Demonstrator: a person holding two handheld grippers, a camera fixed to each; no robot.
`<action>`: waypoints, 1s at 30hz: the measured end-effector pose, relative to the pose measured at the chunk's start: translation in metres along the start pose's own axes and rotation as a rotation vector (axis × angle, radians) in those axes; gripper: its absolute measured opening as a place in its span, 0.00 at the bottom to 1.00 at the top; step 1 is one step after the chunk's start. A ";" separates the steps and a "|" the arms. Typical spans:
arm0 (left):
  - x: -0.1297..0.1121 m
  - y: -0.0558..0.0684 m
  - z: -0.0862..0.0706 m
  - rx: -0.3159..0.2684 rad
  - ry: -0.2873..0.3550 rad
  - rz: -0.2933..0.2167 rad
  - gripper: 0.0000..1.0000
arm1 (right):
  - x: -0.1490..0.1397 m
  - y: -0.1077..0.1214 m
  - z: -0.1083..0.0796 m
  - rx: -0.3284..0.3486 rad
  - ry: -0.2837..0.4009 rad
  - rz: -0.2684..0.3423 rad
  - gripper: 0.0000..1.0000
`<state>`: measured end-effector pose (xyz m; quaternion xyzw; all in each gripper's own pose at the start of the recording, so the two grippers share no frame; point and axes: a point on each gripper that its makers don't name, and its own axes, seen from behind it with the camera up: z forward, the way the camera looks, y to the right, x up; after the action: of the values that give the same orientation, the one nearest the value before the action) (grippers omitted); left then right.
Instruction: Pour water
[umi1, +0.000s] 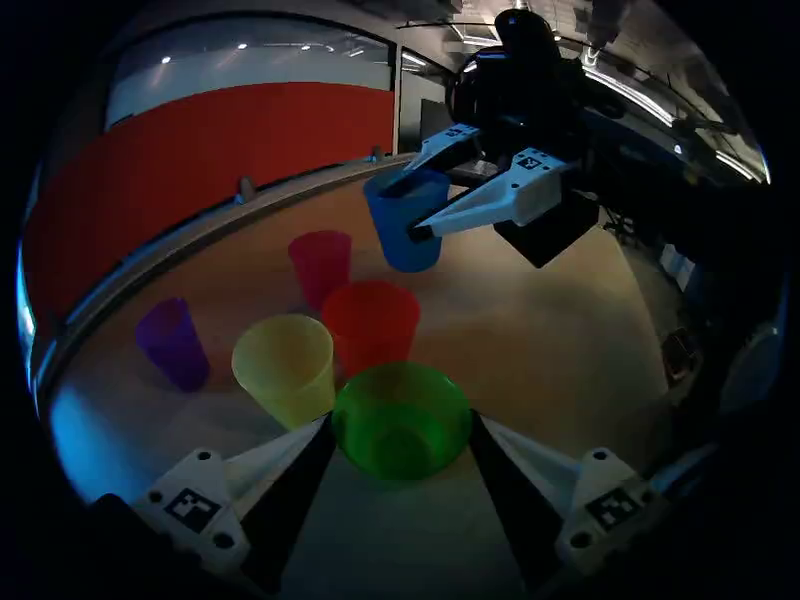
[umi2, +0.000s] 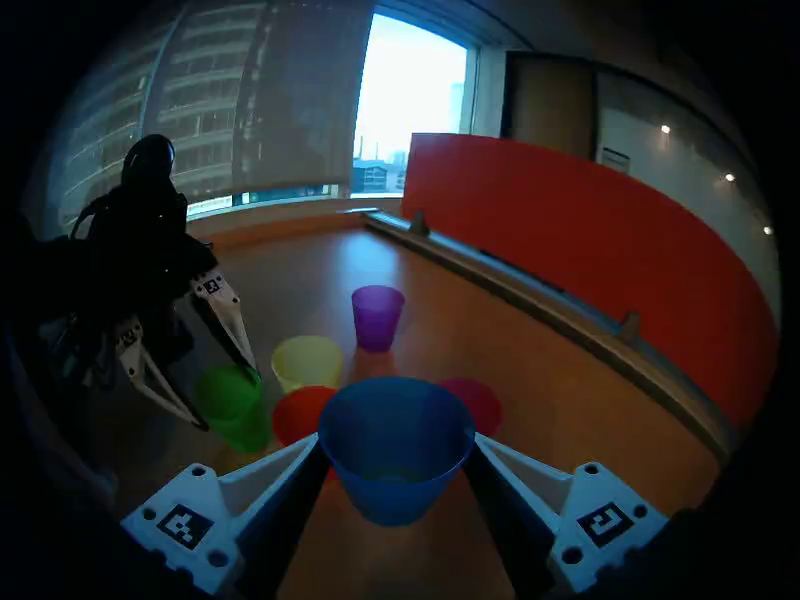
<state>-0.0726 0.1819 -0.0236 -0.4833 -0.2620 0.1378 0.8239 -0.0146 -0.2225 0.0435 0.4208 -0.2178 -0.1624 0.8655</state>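
A green cup (umi1: 400, 425) sits upright between the fingers of my left gripper (umi1: 400, 428), which is shut on it. Farther off, my right gripper (umi1: 407, 210) is shut on a blue cup (umi1: 405, 222), held slightly tilted above the wooden table (umi1: 560, 330). In the right gripper view the blue cup (umi2: 395, 450) sits between the fingers of my right gripper (umi2: 396, 442), its mouth facing the camera. To the left, the left gripper (umi2: 228, 400) grips the green cup (umi2: 232, 405). I cannot tell whether either cup holds water.
Between the two held cups stand a yellow cup (umi1: 285, 365), a red cup (umi1: 372, 320), a pink cup (umi1: 320, 262) and a purple cup (umi1: 172, 342). A red wall panel (umi1: 200, 150) runs along the table's far edge.
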 end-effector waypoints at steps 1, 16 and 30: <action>-0.001 0.000 0.000 0.001 -0.003 0.002 0.92 | -0.001 0.000 0.000 0.000 0.000 0.001 0.91; -0.017 -0.006 -0.014 0.032 -0.038 0.017 0.99 | -0.024 -0.004 0.010 0.006 -0.022 0.041 0.91; -0.029 -0.009 -0.028 0.061 -0.048 0.018 0.99 | -0.059 -0.008 0.028 0.024 -0.086 0.069 0.91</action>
<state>-0.0804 0.1433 -0.0356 -0.4568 -0.2731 0.1648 0.8304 -0.0800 -0.2189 0.0383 0.4160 -0.2712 -0.1476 0.8553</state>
